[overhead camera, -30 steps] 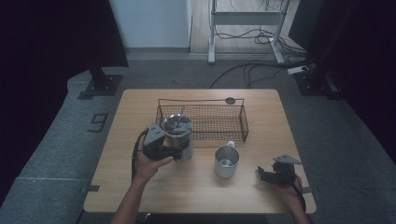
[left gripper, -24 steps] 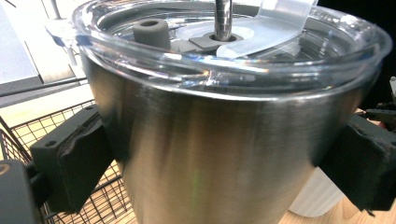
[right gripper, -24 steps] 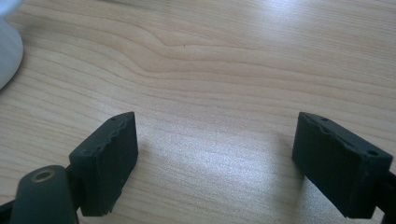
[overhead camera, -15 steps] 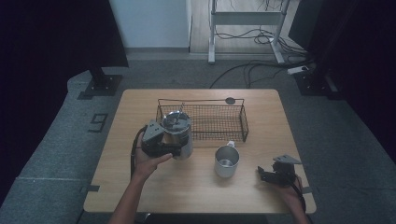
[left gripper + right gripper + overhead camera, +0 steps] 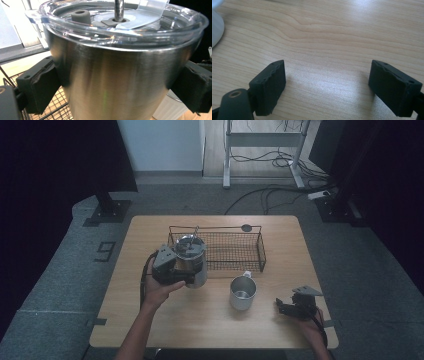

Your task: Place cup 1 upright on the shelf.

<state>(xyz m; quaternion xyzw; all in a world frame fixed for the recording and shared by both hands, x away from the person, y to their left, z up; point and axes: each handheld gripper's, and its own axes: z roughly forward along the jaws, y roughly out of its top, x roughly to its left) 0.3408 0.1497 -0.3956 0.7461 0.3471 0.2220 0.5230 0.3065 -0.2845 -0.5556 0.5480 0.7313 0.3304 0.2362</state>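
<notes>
— What have you got?

— My left gripper (image 5: 187, 272) clamps the tapered brushed-steel tumbler with the clear lid and metal straw (image 5: 112, 72); it sits between my jaws, over the black wire basket's (image 5: 260, 251) near rim.

— Risk?

— The taper: I judge it could slide down through my pads (image 5: 40, 86).

— The right gripper (image 5: 332, 87)?

— Jaws wide, empty, on the pale wooden table (image 5: 342, 32), the small steel mug (image 5: 243, 293) beside them.

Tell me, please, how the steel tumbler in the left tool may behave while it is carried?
The tumbler has smooth brushed steel walls that taper downward, so it may slip in the left tool, though both pads press its sides. It looks rigid, unlikely to deform. The clear lid hides the contents, so its weight is uncertain; the straw could shift if it tilts.
</notes>
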